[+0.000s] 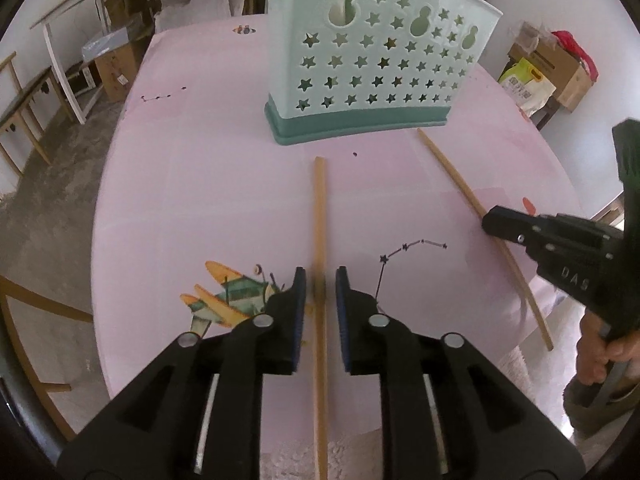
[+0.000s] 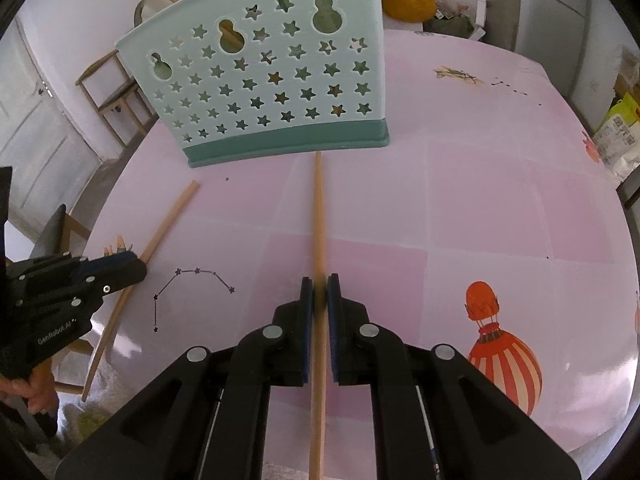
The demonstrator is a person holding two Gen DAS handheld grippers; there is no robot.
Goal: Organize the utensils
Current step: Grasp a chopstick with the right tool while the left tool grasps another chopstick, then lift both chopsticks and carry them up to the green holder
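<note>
A mint-green utensil holder with star cut-outs stands on the pink table; it also shows in the right wrist view. My left gripper straddles a wooden chopstick with a small gap on each side of it. My right gripper is shut on a second wooden chopstick, whose far tip reaches the holder's base. Each view shows the other gripper: the right one over its chopstick, the left one over its chopstick.
The pink tablecloth has printed balloons, a plane and star lines. Wooden chairs, cardboard boxes and bags stand on the floor around the table. The table's near edge lies just under both grippers.
</note>
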